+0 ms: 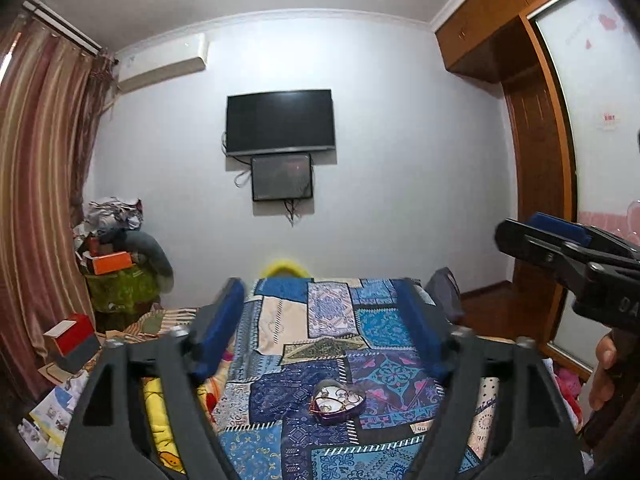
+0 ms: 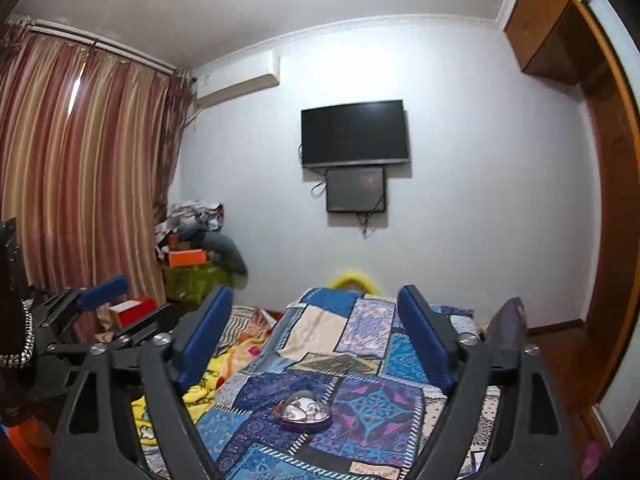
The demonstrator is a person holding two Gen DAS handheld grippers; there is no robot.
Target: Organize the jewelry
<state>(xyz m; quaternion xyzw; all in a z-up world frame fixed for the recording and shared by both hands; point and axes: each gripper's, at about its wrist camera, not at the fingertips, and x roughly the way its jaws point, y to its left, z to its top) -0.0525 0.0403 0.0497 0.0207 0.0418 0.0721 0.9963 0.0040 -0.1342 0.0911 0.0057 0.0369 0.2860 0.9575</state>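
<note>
Both the left gripper (image 1: 324,328) and right gripper (image 2: 316,332) are pointing level with fingers spread, holding nothing, above the jewelry dish (image 1: 338,400) sitting on the bed (image 1: 304,364).

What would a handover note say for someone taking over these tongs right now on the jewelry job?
Left tongs: open, nothing between the pads, held level above the bed.
Right tongs: open, empty, level too.
Heart-shaped dish: sits on the patchwork bedspread, holding a tangle of jewelry.
Done: no loose pieces show on the bedspread; all the jewelry in view lies in the dish.
Left: cannot tell if anything remains out of view; check the pieces in the dish for tangles before calling it finished.
</note>
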